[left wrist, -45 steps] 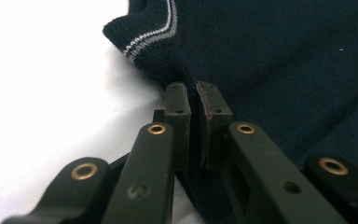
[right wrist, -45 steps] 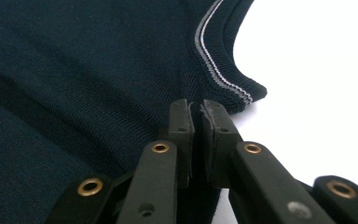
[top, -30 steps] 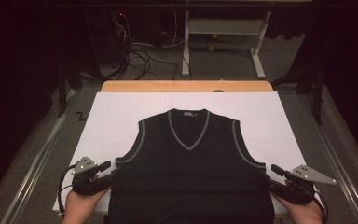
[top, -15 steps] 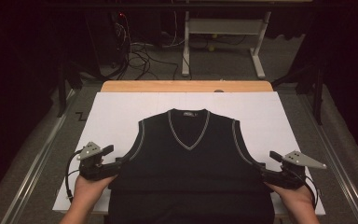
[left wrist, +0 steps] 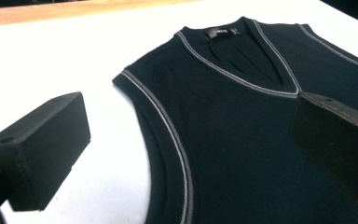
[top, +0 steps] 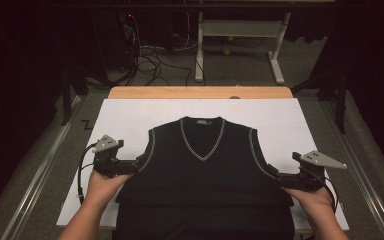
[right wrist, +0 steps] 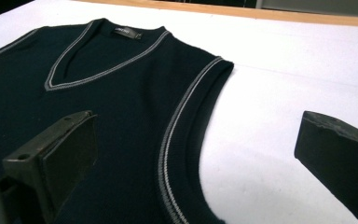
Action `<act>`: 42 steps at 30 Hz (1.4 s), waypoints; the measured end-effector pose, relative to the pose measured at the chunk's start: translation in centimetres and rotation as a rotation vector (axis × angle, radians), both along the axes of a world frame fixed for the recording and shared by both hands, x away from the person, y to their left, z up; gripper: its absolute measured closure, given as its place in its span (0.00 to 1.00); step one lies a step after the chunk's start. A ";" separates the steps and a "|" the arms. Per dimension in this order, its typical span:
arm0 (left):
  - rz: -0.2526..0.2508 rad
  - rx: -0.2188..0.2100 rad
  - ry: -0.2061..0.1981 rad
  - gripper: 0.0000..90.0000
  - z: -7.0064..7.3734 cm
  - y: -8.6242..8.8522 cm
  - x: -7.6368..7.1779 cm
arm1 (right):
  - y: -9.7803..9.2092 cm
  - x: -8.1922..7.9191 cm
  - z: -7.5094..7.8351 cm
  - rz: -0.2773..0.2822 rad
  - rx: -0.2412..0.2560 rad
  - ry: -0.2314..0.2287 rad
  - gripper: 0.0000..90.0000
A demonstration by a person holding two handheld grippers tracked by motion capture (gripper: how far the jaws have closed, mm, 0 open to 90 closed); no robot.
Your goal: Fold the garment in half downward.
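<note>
A black sleeveless V-neck sweater vest (top: 202, 165) with grey piping lies flat and face up in the centre of the frame, collar toward the top, on a white sheet (top: 130, 120) covering the table. Its lower part runs down to the bottom edge of the frame and looks doubled over near the hem, though the dark cloth makes that hard to read. Judging from this, the vest is spread and squared but no sleeve-side fold has been made — the folding itself seems mostly ahead.

The left gripper (top: 130, 166) sits at centre left, the right gripper (top: 280, 176) at centre right, each at an armhole edge. Both stand spread wide with nothing between the pads. In the left gripper view the piped armhole (left wrist: 168, 135) runs up between the jaws, one pad over white sheet at lower left, the other over black knit at right. The right gripper view mirrors this — armhole piping (right wrist: 177, 135) between the jaws, one over the vest, one over the sheet.
</note>
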State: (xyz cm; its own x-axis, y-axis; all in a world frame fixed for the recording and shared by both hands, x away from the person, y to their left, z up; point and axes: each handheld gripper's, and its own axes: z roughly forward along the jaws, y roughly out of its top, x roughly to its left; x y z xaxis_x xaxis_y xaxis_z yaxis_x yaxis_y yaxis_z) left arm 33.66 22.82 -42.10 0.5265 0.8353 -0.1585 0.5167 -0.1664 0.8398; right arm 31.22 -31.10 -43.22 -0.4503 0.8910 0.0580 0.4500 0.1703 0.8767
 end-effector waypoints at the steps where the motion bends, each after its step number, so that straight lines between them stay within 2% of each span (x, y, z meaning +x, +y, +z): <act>1: -0.003 -0.003 0.005 0.00 0.0 -0.1 0.3 | 0.0 0.1 0.0 0.000 -0.003 -0.001 0.00; 5: 0.008 0.007 0.025 0.00 0.4 -0.5 1.7 | 0.1 0.5 0.2 -0.005 -0.007 -0.002 0.00; 7: 0.014 -0.004 0.033 0.00 0.6 -0.6 2.4 | 0.2 0.7 0.3 -0.006 -0.011 -0.002 0.00; 12: 0.024 0.027 0.059 0.00 0.7 -1.2 4.7 | 0.5 1.1 0.4 0.002 -0.023 -0.001 0.00; 17: 0.035 0.041 0.104 0.00 0.3 -1.7 7.3 | 0.8 1.8 0.2 0.006 -0.024 0.005 0.00; 22: 0.071 0.025 0.134 0.00 -0.3 -1.6 9.1 | 1.2 2.1 0.2 0.013 -0.036 0.010 0.00; 26: 0.075 0.041 0.165 0.00 -1.3 -1.7 10.6 | 1.4 2.3 0.2 0.016 -0.035 0.017 0.00; 28: 0.099 0.063 0.161 0.01 -1.8 -1.9 11.0 | 1.5 2.4 0.2 0.015 -0.038 0.026 0.00; 30: 0.114 0.047 0.169 0.06 -2.3 -2.0 11.5 | 1.5 2.4 0.2 0.018 -0.041 0.025 0.00; 33: 0.125 0.054 0.216 0.06 -3.2 -2.0 12.3 | 1.4 2.4 0.1 0.018 -0.049 0.029 0.00; 35: 0.149 0.075 0.236 0.13 -3.7 -2.2 12.7 | 1.4 2.5 0.0 0.017 -0.053 0.036 0.00; 39: 0.159 0.080 0.266 0.22 -4.7 -2.6 13.3 | 1.5 2.6 -0.2 0.016 -0.057 0.045 0.00; 42: 0.172 0.079 0.283 0.24 -5.3 -3.2 13.5 | 1.5 2.6 -0.3 0.017 -0.064 0.052 0.00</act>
